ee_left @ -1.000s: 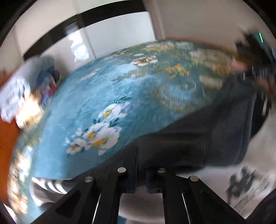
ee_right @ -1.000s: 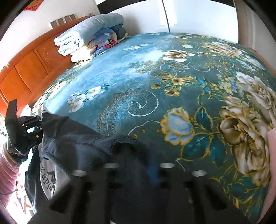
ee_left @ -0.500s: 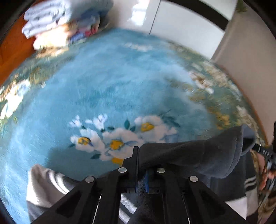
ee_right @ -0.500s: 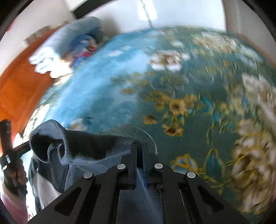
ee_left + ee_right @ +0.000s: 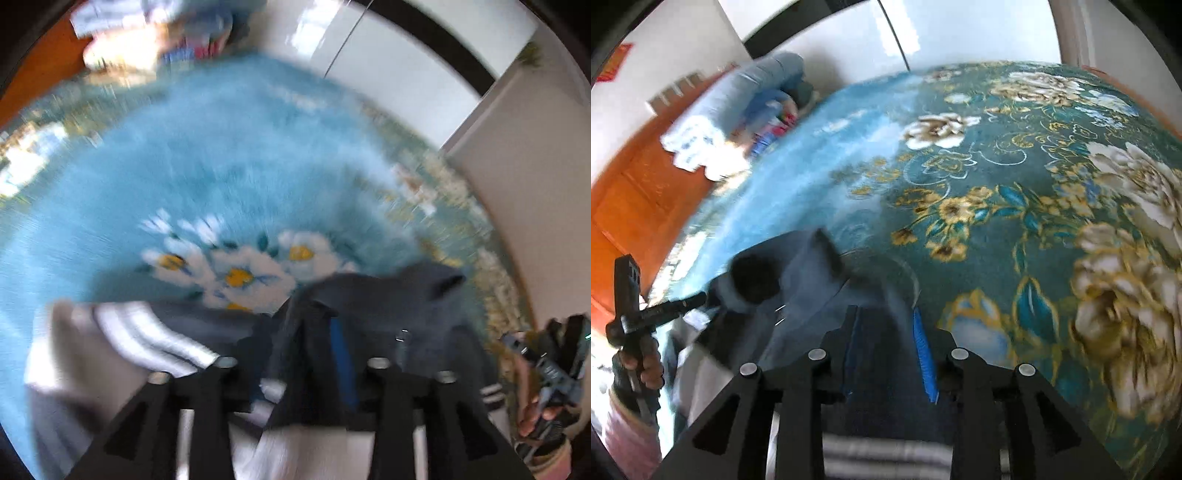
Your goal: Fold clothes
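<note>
Bedding pile (image 5: 735, 122), floral blanket (image 5: 1015, 206), dark garment (image 5: 798, 280)

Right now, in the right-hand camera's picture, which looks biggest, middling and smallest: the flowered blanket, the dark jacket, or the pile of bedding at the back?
1. The flowered blanket fills most of the picture.
2. The dark jacket, though nearness to the camera enlarges it.
3. The pile of bedding, far back, so likely bigger than it looks.

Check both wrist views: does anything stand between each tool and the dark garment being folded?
Nothing visible does. The left tool and right tool both have their fingers spread open right over the dark garment, which lies on the floral blanket. The stacked bedding sits far off.
</note>
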Motion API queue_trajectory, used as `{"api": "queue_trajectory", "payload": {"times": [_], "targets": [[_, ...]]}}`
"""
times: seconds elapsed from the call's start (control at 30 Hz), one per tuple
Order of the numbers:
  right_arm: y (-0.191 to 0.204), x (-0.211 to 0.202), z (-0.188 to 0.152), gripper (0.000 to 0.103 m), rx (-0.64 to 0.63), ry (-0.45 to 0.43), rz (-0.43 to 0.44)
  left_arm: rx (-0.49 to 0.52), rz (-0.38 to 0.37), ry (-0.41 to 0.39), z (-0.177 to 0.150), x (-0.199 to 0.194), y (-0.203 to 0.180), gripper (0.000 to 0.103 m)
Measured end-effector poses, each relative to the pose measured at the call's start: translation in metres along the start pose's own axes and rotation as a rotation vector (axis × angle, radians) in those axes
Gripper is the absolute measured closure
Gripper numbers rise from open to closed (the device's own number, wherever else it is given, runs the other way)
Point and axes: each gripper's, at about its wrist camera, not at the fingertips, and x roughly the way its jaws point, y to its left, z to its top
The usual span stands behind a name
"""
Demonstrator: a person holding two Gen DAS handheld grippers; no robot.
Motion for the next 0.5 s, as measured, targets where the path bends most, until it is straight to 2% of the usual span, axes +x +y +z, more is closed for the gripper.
{"api": "queue_trajectory", "payload": {"times": [0.03,0.07,0.13,0.2,0.33,0.4,0.5], "targets": [[0.001,-0.012,-0.012,0.073,0.001,-0.01,0.014,0.018,0.032,-0.041,-0.005,-0.022,0.005,0.041],[0.001,-0.023,-0.024,0.073,0.003,-0.018,0.023,0.036,0.091,-0.081,-0.012,-0.043,0.012,0.038],[0.0,-0.043,-0.047,0.072,0.014,-0.035,0.042,0.058,0.218,-0.13,-0.035,-0.077,0.031,0.036],[-0.002,-0.063,-0.071,0.072,0.026,-0.052,0.06,0.041,0.319,-0.126,-0.066,-0.1,0.061,0.035],[0.0,-0.086,-0.101,0.064,0.042,-0.072,0.06,-0.021,0.365,-0.088,-0.125,-0.116,0.093,0.035],[0.003,-0.091,-0.11,0.064,0.034,-0.067,0.056,0.036,0.357,-0.096,-0.145,-0.118,0.084,0.035],[0.013,-0.091,-0.123,0.064,0.007,-0.044,0.062,0.191,0.388,-0.077,-0.157,-0.106,0.059,0.033]]}}
